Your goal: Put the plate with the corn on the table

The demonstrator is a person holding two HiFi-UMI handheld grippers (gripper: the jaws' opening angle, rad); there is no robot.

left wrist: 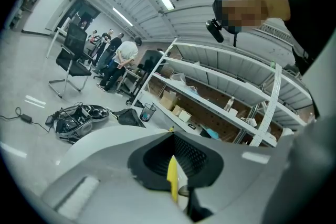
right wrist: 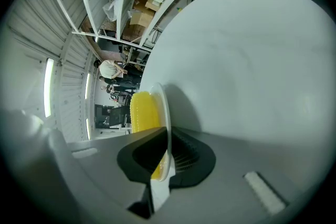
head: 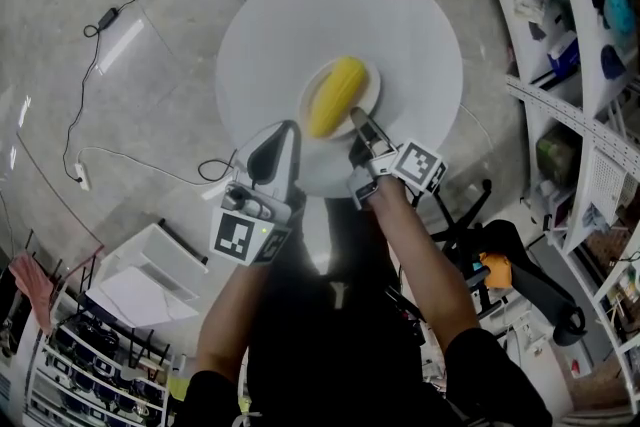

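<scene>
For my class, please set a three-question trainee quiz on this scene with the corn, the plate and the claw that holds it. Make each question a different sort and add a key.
1. True or false: the corn lies on the plate.
2. What is the right claw shut on? A) the corn cob B) the plate's rim C) a cable
3. Fill in: the plate is held over the round white ____.

Key: 1 true; 2 B; 3 table.
</scene>
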